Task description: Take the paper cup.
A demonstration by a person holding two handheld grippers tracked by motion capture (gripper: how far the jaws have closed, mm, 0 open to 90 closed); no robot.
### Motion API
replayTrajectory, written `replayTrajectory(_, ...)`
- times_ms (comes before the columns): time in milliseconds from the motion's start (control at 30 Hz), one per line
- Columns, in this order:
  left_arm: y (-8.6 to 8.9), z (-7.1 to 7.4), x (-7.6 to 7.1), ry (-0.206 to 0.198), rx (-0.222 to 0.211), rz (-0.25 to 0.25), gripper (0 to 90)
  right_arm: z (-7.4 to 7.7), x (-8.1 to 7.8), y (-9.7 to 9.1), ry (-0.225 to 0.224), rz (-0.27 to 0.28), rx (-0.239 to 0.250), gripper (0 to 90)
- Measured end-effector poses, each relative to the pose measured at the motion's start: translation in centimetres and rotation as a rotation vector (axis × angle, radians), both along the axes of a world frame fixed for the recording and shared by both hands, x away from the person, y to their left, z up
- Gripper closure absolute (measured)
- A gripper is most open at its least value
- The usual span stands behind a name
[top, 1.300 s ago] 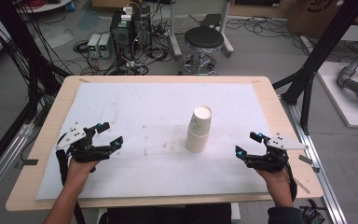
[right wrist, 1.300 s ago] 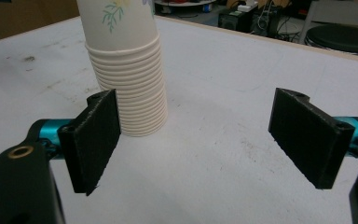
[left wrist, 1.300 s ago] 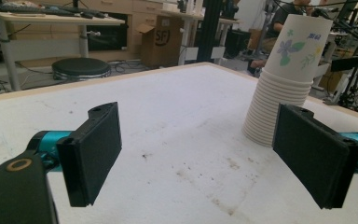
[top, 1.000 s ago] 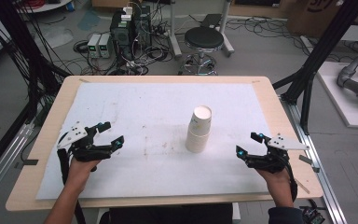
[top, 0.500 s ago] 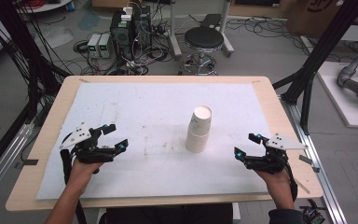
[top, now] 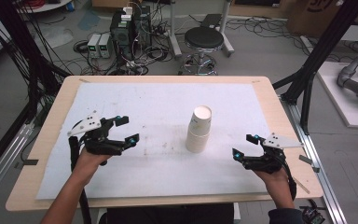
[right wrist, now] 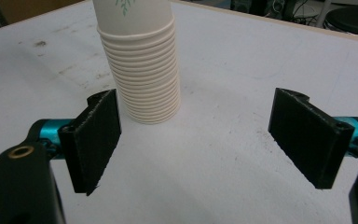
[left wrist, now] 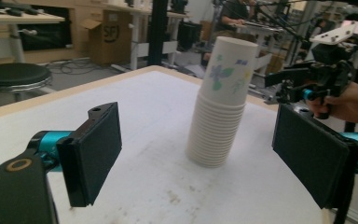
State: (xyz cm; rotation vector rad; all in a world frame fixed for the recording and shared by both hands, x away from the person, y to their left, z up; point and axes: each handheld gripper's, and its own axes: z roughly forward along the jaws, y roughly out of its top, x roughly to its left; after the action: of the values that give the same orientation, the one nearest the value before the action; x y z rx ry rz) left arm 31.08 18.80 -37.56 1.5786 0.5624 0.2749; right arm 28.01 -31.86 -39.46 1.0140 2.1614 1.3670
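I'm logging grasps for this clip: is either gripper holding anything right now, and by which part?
Nothing is held. The left gripper and right gripper are both open, apart from the stack of paper cups standing between them.

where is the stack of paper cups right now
In the high view the stack of paper cups stands upright right of the table's centre, nearer the right hand-held gripper.

My right claw's camera cuts the stack of cups (right wrist: 142,60) off at the top edge, hiding its rim. The flower print (left wrist: 223,74) looks blurred from my left claw.
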Motion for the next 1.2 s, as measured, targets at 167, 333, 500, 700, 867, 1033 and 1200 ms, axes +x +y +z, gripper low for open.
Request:
replayTrajectory(167,-2.2,1.4,1.2,0.012,0.009,-0.057,15.4,0.0,-0.2,-0.1,-0.004,-0.003,0.007,17.2)
replayTrajectory(333,-5.3,3.2,2.5,-0.012,0.049,-0.124,15.4,0.0,-0.2,0.1,0.010,0.016,0.017,17.2)
replayTrajectory(500,-8.5,4.5,4.2,-0.007,0.094,-0.155,15.4,-0.1,-0.1,0.3,0.018,0.028,0.015,17.2)
replayTrajectory(700,-12.4,5.1,5.8,0.010,0.129,-0.213,15.4,-0.1,-0.1,0.5,0.026,0.040,0.017,17.2)
replayTrajectory(867,-14.9,5.1,6.6,0.019,0.158,-0.240,15.4,-0.2,-0.1,0.5,0.032,0.044,0.017,17.2)
replayTrajectory(1033,-16.8,4.9,7.5,0.030,0.198,-0.257,15.4,-0.2,-0.1,0.5,0.036,0.046,0.019,17.2)
replayTrajectory(1200,-18.2,4.3,8.2,0.043,0.230,-0.252,16.5,-0.3,-0.1,0.7,0.043,0.053,0.018,17.2)
